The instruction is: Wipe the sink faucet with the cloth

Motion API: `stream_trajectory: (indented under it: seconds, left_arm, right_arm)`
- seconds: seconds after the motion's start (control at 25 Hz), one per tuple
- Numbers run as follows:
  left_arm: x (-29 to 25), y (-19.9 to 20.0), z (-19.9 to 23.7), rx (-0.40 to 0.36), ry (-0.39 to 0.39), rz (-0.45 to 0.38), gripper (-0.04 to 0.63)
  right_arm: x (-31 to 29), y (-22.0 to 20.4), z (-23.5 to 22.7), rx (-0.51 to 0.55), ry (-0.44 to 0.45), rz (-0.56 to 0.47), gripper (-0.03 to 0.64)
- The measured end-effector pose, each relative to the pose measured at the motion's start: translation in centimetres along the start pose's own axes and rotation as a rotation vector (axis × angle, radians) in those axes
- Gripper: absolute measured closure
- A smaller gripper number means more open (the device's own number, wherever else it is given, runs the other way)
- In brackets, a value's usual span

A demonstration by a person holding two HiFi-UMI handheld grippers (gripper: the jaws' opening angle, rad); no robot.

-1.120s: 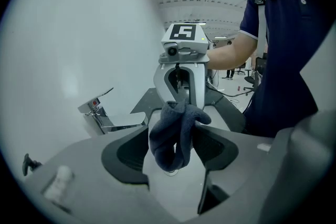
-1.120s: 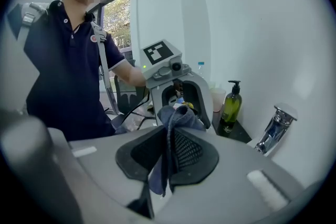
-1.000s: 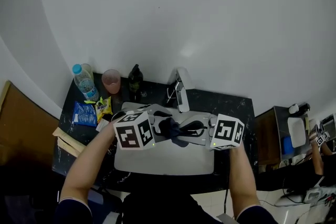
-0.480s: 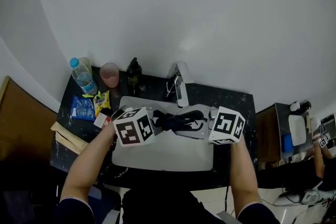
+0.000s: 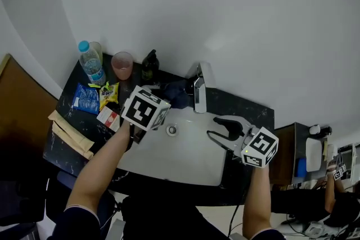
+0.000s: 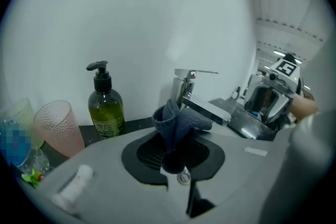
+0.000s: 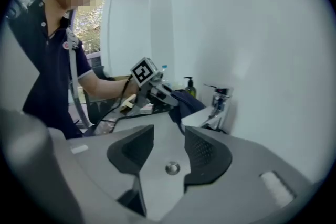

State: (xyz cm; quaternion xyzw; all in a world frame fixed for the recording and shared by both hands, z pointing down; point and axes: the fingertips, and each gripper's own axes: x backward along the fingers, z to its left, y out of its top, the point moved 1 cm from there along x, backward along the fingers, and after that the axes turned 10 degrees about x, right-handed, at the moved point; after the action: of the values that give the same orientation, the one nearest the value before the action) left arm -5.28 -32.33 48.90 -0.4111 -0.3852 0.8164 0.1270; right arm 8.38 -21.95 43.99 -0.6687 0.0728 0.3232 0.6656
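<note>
Starting at the left of the dark worktop (image 5: 250,112), we see a water bottle (image 5: 90,67), a pink cup (image 5: 121,64) and some snack packets (image 5: 95,104), all well apart from the work. Next comes the green soap bottle (image 5: 149,66), the nearest thing to the faucet on that side. We judge that a wide sweep could tip it.

Our left tool (image 6: 176,157) has just been closing and is clamped on the dark blue cloth (image 6: 178,120). The cloth's bunched end pokes out past the jaws, just beside the faucet (image 6: 191,92); whether it touches we cannot tell. We expect the cloth to be light, soft and limp, so it should wrap the spout easily but sag where unsupported. Pinched at the gathered middle, it leaves a loose pad free for rubbing.

Chrome looks hard and slippery, and the lever on top may shift if pushed. Below lies the white sink (image 5: 185,160). At the right rim our right tool (image 7: 168,147) has just been opening, its jaws wide with nothing between them.
</note>
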Motion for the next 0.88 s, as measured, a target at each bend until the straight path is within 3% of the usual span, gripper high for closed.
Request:
stream_trajectory:
  seconds: [0.16,0.36,0.56,0.76,0.88]
  left_arm:
    - [-2.5,2.0,1.2,0.099,0.111,-0.081,0.546]
    - [-6.6,3.0,2.1,0.134,0.171,-0.098,0.546]
    - [-9.5,2.7,2.7,0.217,0.156,-0.061,0.547]
    - [-10.9,3.2,2.1,0.405,0.03,-0.116,0.549]
    - [-10.3,3.9,1.4,0.418,-0.003,-0.14,0.549]
  right_arm:
    - [0.3,-1.2,-4.0,-0.078,-0.173,-0.001,0.43]
    - [-0.9,-2.6,-7.4,-0.137,-0.252,0.025,0.434]
    - [-2.4,-3.1,-8.9,-0.158,-0.242,0.034,0.449]
    - [-2.2,-3.7,-8.9,-0.165,-0.236,0.035,0.46]
    - [-1.8,-3.4,-9.3,-0.174,-0.247,0.02,0.469]
